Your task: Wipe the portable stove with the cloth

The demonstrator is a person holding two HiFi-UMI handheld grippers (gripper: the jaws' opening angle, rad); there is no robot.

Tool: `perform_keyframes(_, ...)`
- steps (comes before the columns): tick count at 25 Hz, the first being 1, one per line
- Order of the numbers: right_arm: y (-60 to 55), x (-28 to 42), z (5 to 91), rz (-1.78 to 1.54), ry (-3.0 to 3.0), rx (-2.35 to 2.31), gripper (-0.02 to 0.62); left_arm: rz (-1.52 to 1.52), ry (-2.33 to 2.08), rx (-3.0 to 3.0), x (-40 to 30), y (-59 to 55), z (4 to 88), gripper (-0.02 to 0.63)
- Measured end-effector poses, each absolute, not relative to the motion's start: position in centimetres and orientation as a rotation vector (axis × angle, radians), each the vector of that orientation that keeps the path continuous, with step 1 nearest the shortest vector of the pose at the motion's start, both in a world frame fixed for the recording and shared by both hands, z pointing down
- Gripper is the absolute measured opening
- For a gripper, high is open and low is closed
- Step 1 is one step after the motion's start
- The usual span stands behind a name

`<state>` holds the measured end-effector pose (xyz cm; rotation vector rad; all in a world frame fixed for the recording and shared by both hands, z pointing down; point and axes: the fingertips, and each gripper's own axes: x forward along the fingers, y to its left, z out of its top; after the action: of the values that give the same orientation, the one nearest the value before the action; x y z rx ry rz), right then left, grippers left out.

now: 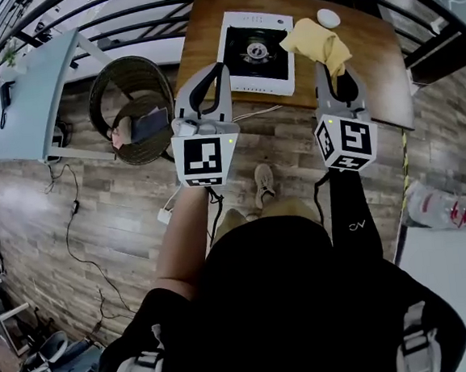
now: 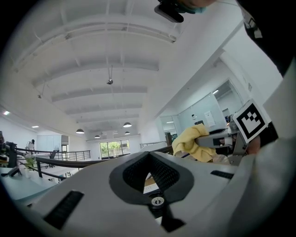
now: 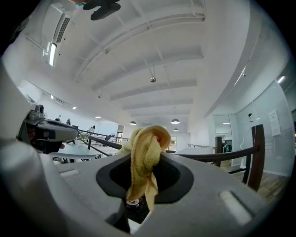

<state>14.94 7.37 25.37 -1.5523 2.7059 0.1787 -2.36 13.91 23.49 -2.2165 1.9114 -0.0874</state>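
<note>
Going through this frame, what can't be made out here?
- Stove: head view, too small to judge any dirt; the cloth covers part of its right edge.
- Stove again: both gripper views tilt up at the ceiling, so it hardly shows there.
- White round object on the table: head view, too small to identify.
- Contents of the basket: head view, too small.
</note>
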Motion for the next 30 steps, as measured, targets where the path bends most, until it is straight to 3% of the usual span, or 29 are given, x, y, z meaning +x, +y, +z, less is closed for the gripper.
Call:
perform_keyframes(21,-10.1,10.0,25.8,0.119,2.778,-1.434,0.092,-0.129,1.919,-2.237,-5.9,-2.9,23.7,0.008)
perform_keyframes(30,-17.1,4.4,29.1,-0.061,2.822,-1.485,0.092,-0.190,1.810,-2.353,-11.5,-11.7,26.3,0.008)
